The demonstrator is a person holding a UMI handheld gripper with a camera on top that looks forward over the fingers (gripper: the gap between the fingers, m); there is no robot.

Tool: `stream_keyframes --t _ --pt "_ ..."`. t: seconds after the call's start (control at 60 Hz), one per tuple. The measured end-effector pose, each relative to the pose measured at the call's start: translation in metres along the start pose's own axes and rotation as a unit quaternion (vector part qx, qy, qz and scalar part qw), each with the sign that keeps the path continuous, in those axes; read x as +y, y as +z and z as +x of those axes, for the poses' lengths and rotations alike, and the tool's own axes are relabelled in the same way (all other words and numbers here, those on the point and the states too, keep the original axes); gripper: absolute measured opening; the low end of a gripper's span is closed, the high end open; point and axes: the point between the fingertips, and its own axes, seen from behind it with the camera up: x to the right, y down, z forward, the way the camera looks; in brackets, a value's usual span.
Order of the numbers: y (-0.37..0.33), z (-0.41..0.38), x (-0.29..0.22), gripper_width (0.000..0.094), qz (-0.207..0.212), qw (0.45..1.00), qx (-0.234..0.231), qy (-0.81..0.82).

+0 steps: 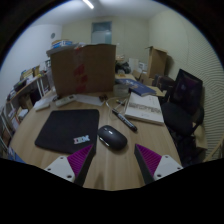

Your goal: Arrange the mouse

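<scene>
There is a single view, from a wide-angle camera riding on the claw point(108, 160). It looks forward and slightly down along the two fingers point(70, 163), which show at the bottom. It sits low and close over the bench point(60, 168), facing across it toward a cardboard box point(82, 68) and the far wall point(105, 28) of the room.

bench point(150, 135): round, wooden, cluttered | walls point(125, 35): pale, far side | ceiling light point(89, 4): lit strip overhead | cardboard box point(83, 68): far on bench | shelves point(25, 85): left, crowded
</scene>
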Motion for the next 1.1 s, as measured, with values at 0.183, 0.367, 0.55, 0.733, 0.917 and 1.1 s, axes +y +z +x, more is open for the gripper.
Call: stream_keyframes --t 0.183,0.367,0.55,0.733,0.917,1.1 --pt "0.048 0.02 0.02 0.0834 -0.026 0.999 -0.027 -0.032" --pt "0.073 0.011 0.008 0.0821 -0.014 0.998 -0.058 -0.029" --pt "0.096 0.008 -0.01 0.0793 0.001 0.998 -0.051 -0.024" --pt "0.107 0.01 -0.018 0.0502 -0.004 1.0 -0.011 0.009" --pt "0.102 0.007 -0.022 0.0371 -0.038 0.998 0.004 0.05" --pt "0.056 -0.054 -0.116 0.033 0.053 0.998 -0.023 0.022"
